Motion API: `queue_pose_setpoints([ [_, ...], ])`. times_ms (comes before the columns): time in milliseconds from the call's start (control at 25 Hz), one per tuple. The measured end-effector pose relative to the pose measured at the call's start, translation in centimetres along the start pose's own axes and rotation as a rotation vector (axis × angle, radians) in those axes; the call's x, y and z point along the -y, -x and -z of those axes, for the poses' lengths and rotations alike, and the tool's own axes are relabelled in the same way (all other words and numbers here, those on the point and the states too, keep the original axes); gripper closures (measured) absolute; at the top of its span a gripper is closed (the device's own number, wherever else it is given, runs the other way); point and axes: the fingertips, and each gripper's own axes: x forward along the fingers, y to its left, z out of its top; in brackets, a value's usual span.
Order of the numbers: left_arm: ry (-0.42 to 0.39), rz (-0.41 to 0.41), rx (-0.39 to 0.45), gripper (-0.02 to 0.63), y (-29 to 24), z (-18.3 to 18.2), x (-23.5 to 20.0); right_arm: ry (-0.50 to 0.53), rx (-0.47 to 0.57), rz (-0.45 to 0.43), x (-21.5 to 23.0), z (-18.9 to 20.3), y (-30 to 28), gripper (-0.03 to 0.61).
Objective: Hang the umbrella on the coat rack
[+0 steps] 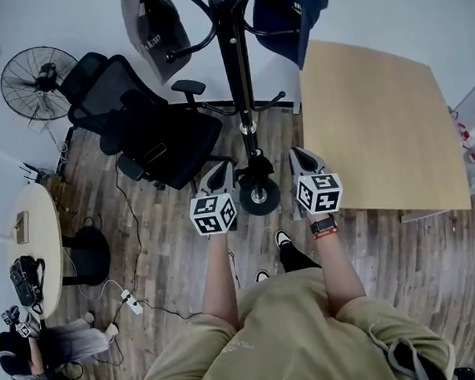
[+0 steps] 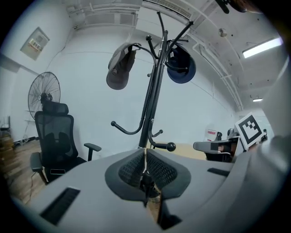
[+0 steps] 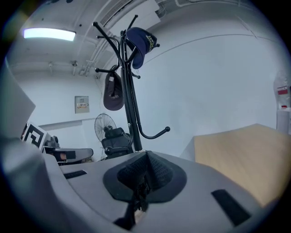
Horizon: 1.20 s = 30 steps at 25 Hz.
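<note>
I hold my left tongs (image 1: pixel 217 172) and right tongs (image 1: pixel 301 155) level and side by side, both aimed at the coat rack (image 1: pixel 235 77), whose pole rises straight ahead between them. Each pair is pressed together with nothing pinched. The ribbed pads meet in a thin seam in both gripper views.

I cannot find the umbrella in any view. It is not in either pair of tongs, nor on the floor ahead of them, so I judge the task has not properly begun.

High above the tongs, the upper hooks carry a grey cap (image 1: pixel 148 26) on the left and a navy cap (image 1: pixel 286 5) on the right. A lower hook (image 2: pixel 123 130) just ahead of the left tongs is bare and looks the sensible place for a handle. The counter (image 1: pixel 381 121) lies beyond the right tongs, and an office chair (image 1: pixel 143 123) stands past the left.
</note>
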Motion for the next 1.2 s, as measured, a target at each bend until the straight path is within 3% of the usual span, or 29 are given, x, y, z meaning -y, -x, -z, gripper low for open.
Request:
queue_pose_setpoints([
  [240,-0.068,-0.049,0.047,0.584,4.4,-0.6,0.2,0.044,0.043,0.032,-1.3,0.1,3.7,0.563],
  [480,-0.199,-0.116,0.083,0.588,8.1,-1.7,0.6,0.092,0.042,0.085,-2.2,1.0,6.8,0.563],
  [880,-0.142,-0.11,0.078,0.589,9.5,-0.6,0.9,0.076,0.072,0.079,-2.9,0.7,8.3,0.563],
  [1200,-0.107,-0.147,0.058,0.589,8.2,-0.8,-1.8,0.092,0.04,0.005,-4.2,0.6,4.6,0.563],
])
